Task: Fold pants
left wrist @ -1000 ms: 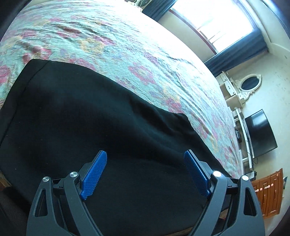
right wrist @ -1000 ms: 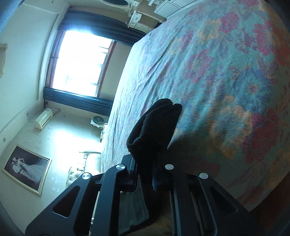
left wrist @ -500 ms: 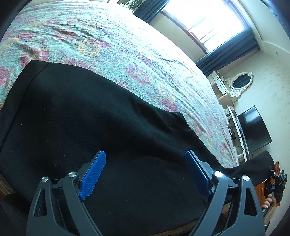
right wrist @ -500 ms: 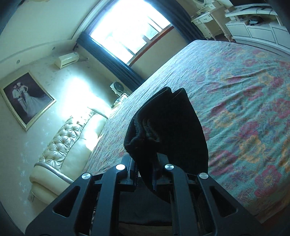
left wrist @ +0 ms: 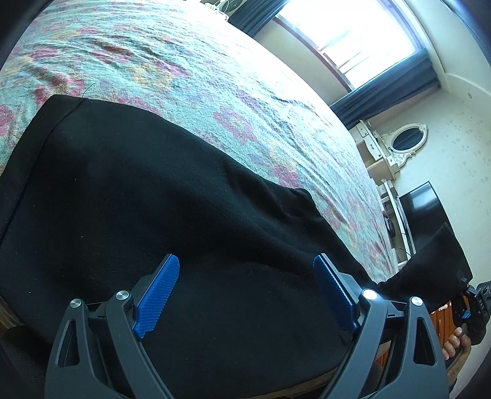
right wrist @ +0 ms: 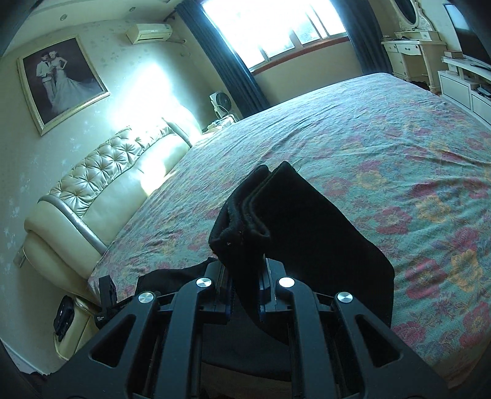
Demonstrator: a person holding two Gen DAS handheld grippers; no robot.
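Black pants (left wrist: 147, 196) lie flat across the near side of a bed with a floral bedspread (left wrist: 190, 73). My left gripper (left wrist: 245, 282) hovers just over the wide end of the cloth, its blue pads far apart and nothing between them, open. The other end of the pants (right wrist: 294, 221) is lifted off the bed, bunched and pinched in my right gripper (right wrist: 245, 294), which is shut on it. In the left wrist view that raised leg end (left wrist: 435, 264) hangs at the right edge, with the right gripper (left wrist: 466, 310) and a hand (left wrist: 454, 343) under it.
A padded cream headboard (right wrist: 101, 181) runs along the left of the bed. A window with dark curtains (right wrist: 276, 27) is behind it, a fan (right wrist: 222, 102) beside it. A dresser with oval mirror (left wrist: 396, 147), a television (left wrist: 426, 214) and a white cabinet (right wrist: 460, 86) line the far wall.
My right gripper has risen and rolled upright, carrying the pant end across toward the headboard side. That raised end has come into the left wrist view at the right edge. The left gripper stayed put.
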